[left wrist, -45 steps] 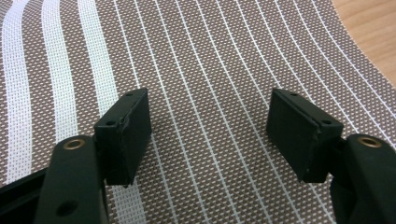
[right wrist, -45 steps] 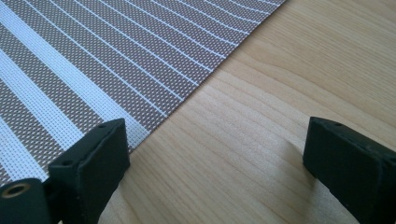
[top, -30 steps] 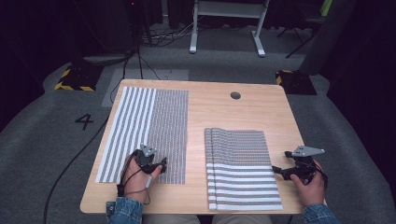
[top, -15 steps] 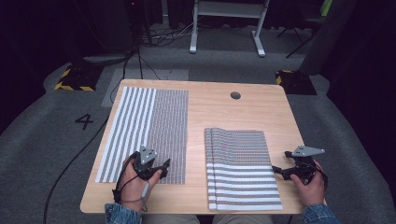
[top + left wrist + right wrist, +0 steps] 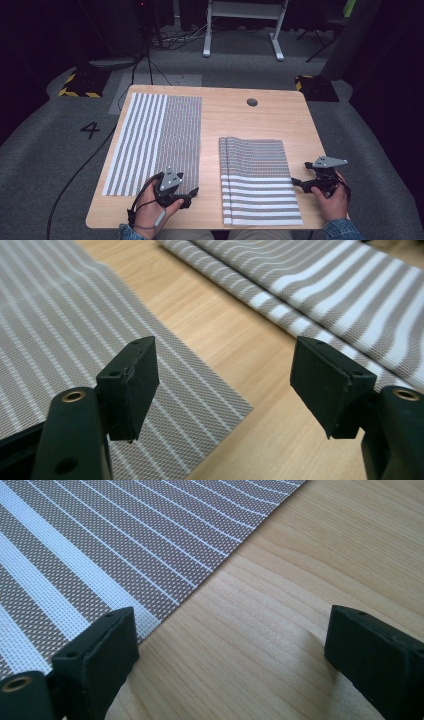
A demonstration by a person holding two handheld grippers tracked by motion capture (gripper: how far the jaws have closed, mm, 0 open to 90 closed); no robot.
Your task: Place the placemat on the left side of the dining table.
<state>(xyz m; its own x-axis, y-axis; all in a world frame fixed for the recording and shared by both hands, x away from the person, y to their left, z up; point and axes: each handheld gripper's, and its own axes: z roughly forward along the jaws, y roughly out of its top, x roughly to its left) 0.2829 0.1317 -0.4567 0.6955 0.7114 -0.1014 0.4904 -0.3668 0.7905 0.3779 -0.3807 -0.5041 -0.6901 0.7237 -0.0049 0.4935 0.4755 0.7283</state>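
A striped woven placemat (image 5: 157, 140) lies flat on the left half of the wooden table (image 5: 240, 120). A stack of like placemats (image 5: 260, 177) lies at the right front. My left gripper (image 5: 191, 196) is open at the near right corner of the left placemat (image 5: 75, 340), with the stack (image 5: 340, 295) showing beyond its jaws. My right gripper (image 5: 296, 183) is open just off the right edge of the stack (image 5: 100, 545), low over bare wood (image 5: 280, 605). Nothing is held between either pair of jaws.
A round cable hole (image 5: 252, 102) sits near the table's far edge. Bare wood runs between the two placemats and along the far right. Beyond the table stand a white frame (image 5: 245, 25) and floor cables (image 5: 80, 170); a painted "4" (image 5: 90, 130) marks the floor.
My left gripper has shifted a little toward the table's near edge and right, at the left placemat's corner. The right gripper has stayed put.
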